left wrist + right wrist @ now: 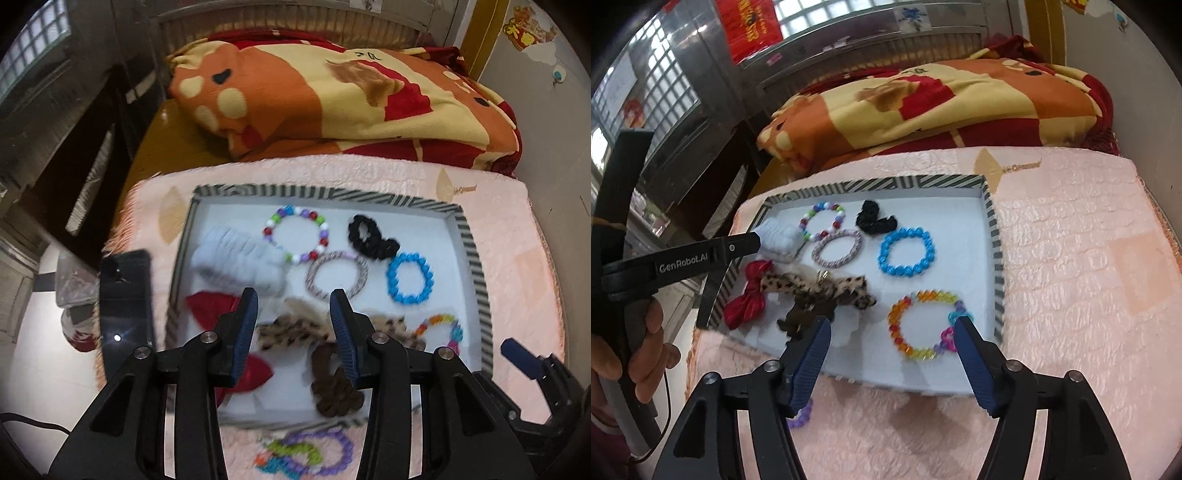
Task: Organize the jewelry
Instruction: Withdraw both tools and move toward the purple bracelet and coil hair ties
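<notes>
Tools both released and empty: left tool, right tool; I'd straddle one side of the rainbow translucent bead bracelet in the striped-rim white tray, then pinch.

This is a bedroom in someone's home. A folded blanket, orange, red and cream with a cartoon animal on it, is lying at the far end of a bed, and a pink quilted pad is covering the near part. A slatted headboard is standing behind the blanket. Red festive decorations are hanging by a barred window, and a sticker is showing on the pale wall. A striped tray of bracelets and hair ties is sitting on the pad.
</notes>
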Demonstrator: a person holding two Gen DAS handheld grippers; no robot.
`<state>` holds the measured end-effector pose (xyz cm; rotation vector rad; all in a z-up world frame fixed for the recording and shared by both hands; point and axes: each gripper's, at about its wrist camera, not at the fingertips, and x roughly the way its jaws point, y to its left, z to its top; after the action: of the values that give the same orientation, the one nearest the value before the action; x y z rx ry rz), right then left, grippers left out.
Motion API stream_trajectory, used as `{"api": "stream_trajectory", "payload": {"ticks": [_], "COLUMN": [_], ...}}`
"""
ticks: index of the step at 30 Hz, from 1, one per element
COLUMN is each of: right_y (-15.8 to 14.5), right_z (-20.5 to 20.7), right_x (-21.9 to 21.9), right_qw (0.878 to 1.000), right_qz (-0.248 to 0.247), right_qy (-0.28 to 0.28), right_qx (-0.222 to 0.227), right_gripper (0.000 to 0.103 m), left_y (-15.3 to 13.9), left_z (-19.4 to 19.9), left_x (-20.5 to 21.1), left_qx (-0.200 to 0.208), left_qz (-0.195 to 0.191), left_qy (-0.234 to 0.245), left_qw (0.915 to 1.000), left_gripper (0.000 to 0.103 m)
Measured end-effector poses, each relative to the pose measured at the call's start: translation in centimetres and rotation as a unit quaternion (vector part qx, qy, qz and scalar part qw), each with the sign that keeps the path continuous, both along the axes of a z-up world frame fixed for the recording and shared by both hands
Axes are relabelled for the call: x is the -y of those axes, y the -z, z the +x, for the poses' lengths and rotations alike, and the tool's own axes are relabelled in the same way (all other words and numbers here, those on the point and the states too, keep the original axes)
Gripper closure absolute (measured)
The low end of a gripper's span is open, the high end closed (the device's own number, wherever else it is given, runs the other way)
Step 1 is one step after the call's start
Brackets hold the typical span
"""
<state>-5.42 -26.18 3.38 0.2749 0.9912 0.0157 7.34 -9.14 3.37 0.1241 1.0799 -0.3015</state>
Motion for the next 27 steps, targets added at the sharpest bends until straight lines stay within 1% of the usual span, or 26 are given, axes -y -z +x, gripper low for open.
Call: {"api": "stream_trajectory", "payload": {"ticks": [6, 11, 16, 20, 24, 27], "right_y": [-0.1, -0.1, -0.3, -0.1, 0.5, 1.0], "right_z": [-2.2, -4.4, -6.4, -7.8, -8.7, -9.1], "right_x": [-1.3, -1.8, -2.4, -2.9, -3.2, -3.7], "right_qw": [1.0, 1.0, 0.999, 0.999, 0.999, 0.998], "right_qz": [-0.003, -0.002, -0.012, -0.019, -0.009, -0.01], "right_qy": [-0.019, -0.026, -0.037, -0.04, -0.045, -0.052], "right_qx": [0.0, -0.004, -0.005, -0.01, -0.021, -0.027], "right_gripper": [0.036, 0.036, 0.036, 0.036, 0.036, 0.036], "left_y": [-0.3, -0.3, 0.0, 0.1, 0.2, 0.3], "left_z": [-3.4, -6.3, -9.2, -10.8, -11.9, -12.5], "left_x": [-1.3, -2.0, -2.7, -3.5, -5.8, -7.8], "left_qx": [0.012, 0.01, 0.006, 0.002, -0.011, -0.016], "left_qz": [0.005, 0.008, 0.008, 0.002, -0.019, -0.022], "left_qy": [-0.01, -0.022, -0.032, -0.04, -0.064, -0.083], "left_qw": [0.9999, 0.9997, 0.9995, 0.9992, 0.9977, 0.9961], "left_gripper": [0.063, 0.063, 0.063, 0.062, 0.059, 0.057]}}
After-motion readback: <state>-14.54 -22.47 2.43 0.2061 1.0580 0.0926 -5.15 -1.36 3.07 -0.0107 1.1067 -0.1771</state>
